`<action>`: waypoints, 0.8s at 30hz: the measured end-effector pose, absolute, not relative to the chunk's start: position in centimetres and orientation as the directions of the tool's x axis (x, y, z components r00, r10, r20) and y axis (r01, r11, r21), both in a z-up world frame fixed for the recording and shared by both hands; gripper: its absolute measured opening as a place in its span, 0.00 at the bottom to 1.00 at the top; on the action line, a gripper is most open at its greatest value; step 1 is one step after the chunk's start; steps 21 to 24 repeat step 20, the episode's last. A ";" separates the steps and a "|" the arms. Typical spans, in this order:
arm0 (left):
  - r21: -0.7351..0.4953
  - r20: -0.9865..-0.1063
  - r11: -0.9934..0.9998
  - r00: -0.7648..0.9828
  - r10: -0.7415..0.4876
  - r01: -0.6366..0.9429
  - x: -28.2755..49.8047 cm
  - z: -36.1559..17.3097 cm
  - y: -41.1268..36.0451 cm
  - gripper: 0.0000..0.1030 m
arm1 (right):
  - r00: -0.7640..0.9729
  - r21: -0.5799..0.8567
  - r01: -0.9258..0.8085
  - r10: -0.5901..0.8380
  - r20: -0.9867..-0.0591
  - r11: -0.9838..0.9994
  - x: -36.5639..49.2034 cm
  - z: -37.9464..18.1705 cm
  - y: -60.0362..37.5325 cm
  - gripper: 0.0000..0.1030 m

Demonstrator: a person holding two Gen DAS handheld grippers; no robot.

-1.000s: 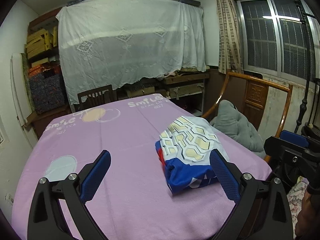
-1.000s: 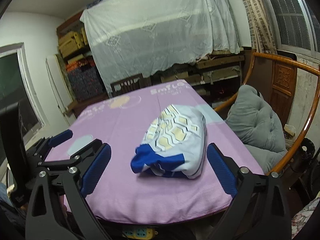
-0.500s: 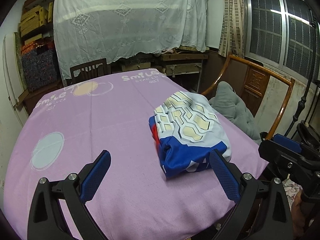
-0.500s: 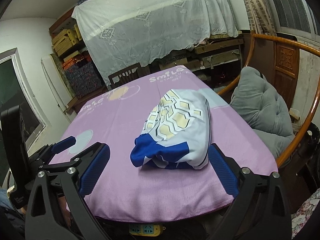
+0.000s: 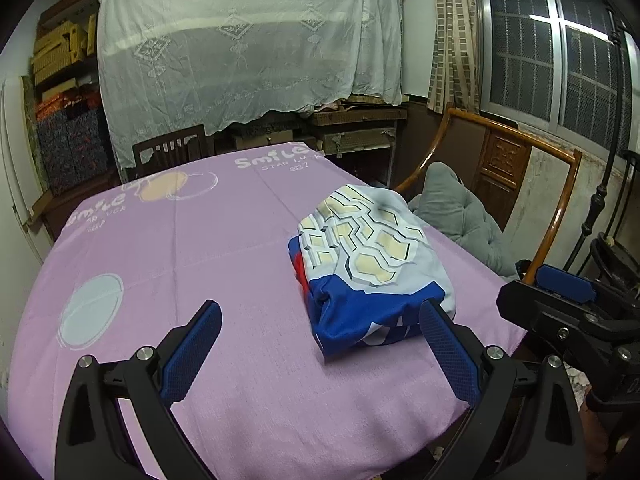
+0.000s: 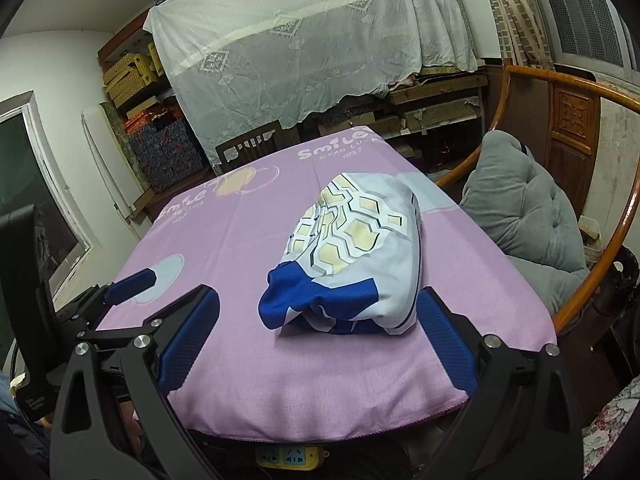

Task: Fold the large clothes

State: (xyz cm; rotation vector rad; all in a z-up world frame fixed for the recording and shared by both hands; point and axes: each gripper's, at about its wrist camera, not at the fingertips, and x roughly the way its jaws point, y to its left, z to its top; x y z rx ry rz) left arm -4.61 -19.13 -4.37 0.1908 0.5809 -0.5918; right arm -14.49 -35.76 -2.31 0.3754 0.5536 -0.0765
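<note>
Garment [image 5: 370,264]: folded blue-and-white bundle on tabletop [image 5: 180,240] near its right edge, long axis running near-to-far; ahead of right tongs [image 6: 318,342], ahead-right of left tongs [image 5: 320,354]; both spread, empty.

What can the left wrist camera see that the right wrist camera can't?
Only the left wrist view shows the barred window and the right gripper from the side. Only the right wrist view shows the yellow power strip under the table edge and the left gripper. Both show the folded blue-and-white garment on the purple cloth, the grey cushion, and open jaws.
</note>
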 end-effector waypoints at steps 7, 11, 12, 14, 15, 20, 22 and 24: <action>0.022 -0.560 0.820 0.686 -0.464 0.572 -4.7 -4.2 -19.2 0.97 | 0.850 0.330 0.174 0.027 -0.526 0.928 -14.4 -2.3 -36.0 0.94; 0.039 -0.564 0.824 0.693 -0.449 0.565 -4.8 -4.3 -19.4 0.97 | 0.852 0.337 0.178 0.027 -0.524 0.925 -14.5 -2.4 -36.3 0.94; 0.041 -0.565 0.825 0.694 -0.446 0.563 -4.8 -4.3 -19.4 0.97 | 0.851 0.338 0.178 0.027 -0.524 0.924 -14.4 -2.4 -36.4 0.94; 0.033 -0.569 0.830 0.693 -0.443 0.557 -4.7 -4.4 -19.4 0.97 | 0.851 0.337 0.178 0.027 -0.524 0.925 -14.4 -2.4 -36.4 0.94; 0.021 -0.572 0.835 0.691 -0.442 0.550 -4.5 -4.4 -19.2 0.97 | 0.851 0.336 0.178 0.027 -0.524 0.925 -14.4 -2.4 -36.4 0.94; 0.000 -0.573 0.839 0.688 -0.446 0.544 -4.3 -4.4 -18.8 0.97 | 0.855 0.337 0.182 0.021 -0.518 0.924 -14.6 -2.3 -36.6 0.95; 0.000 -0.573 0.839 0.688 -0.446 0.544 -4.3 -4.4 -18.8 0.97 | 0.855 0.337 0.182 0.021 -0.518 0.924 -14.6 -2.3 -36.6 0.95; 0.000 -0.573 0.839 0.688 -0.446 0.544 -4.3 -4.4 -18.8 0.97 | 0.855 0.337 0.182 0.021 -0.518 0.924 -14.6 -2.3 -36.6 0.95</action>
